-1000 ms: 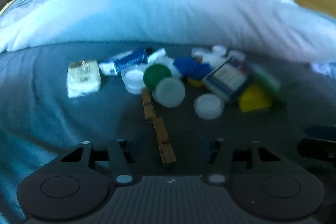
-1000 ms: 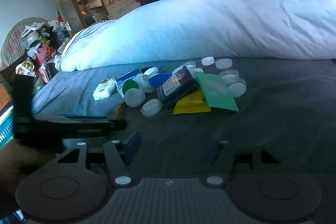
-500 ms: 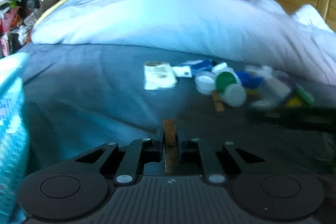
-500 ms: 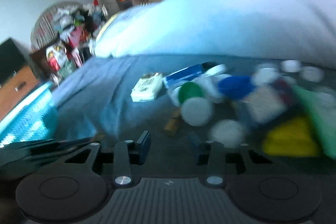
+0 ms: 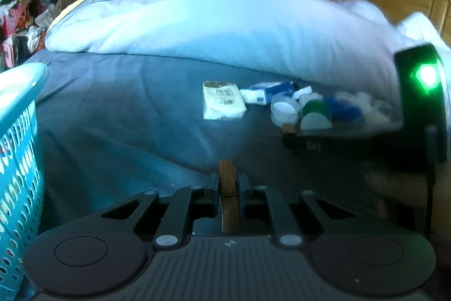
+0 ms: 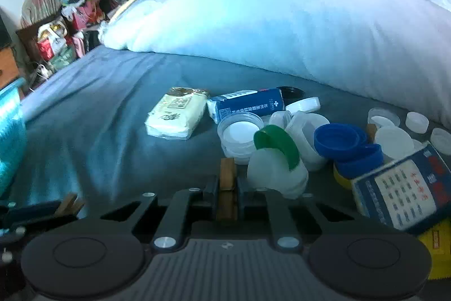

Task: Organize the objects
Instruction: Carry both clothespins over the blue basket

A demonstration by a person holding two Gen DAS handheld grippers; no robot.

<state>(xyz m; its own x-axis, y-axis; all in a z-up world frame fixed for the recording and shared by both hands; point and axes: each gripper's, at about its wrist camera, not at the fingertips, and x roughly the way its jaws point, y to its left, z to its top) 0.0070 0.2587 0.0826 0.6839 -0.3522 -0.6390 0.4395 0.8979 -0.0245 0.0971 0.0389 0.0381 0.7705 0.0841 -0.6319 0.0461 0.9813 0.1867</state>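
A big white pillow [image 6: 282, 27] lies across the back of the bed [image 6: 93, 114], which has a dark blue sheet. A light blue basket [image 5: 19, 160] with holes in its side stands at the left edge of the left view.

In front of the pillow lies a pile of small things. On its right side is a blue and white box [image 6: 406, 191] with rows of little marks, and a yellow packet [image 6: 437, 247] sticks out from under it. On the left side of the pile lies a cream tissue pack [image 6: 176, 113], flat on the sheet, and just beside it a blue and white tube box [image 6: 245, 103]. Between them and the blue and white box sit many lids: a blue lid [image 6: 346, 145], a white lid [image 6: 239, 134] lying open side up, a green lid [image 6: 277, 143] leaning on a white cup [image 6: 276, 174], and more white lids by the pillow.

The right tongs [image 6: 227, 188] are clenched on a wooden clothespin [image 6: 227, 182]. The peg sticks out forward between the two tips, just next to the white cup and low over the sheet.

The left tongs [image 5: 229, 188] are also clenched on a wooden peg [image 5: 229, 188]. It points forward over bare sheet, well apart from the pile, with the basket off to the left. In the right view, those tongs and their peg show at the lower left.
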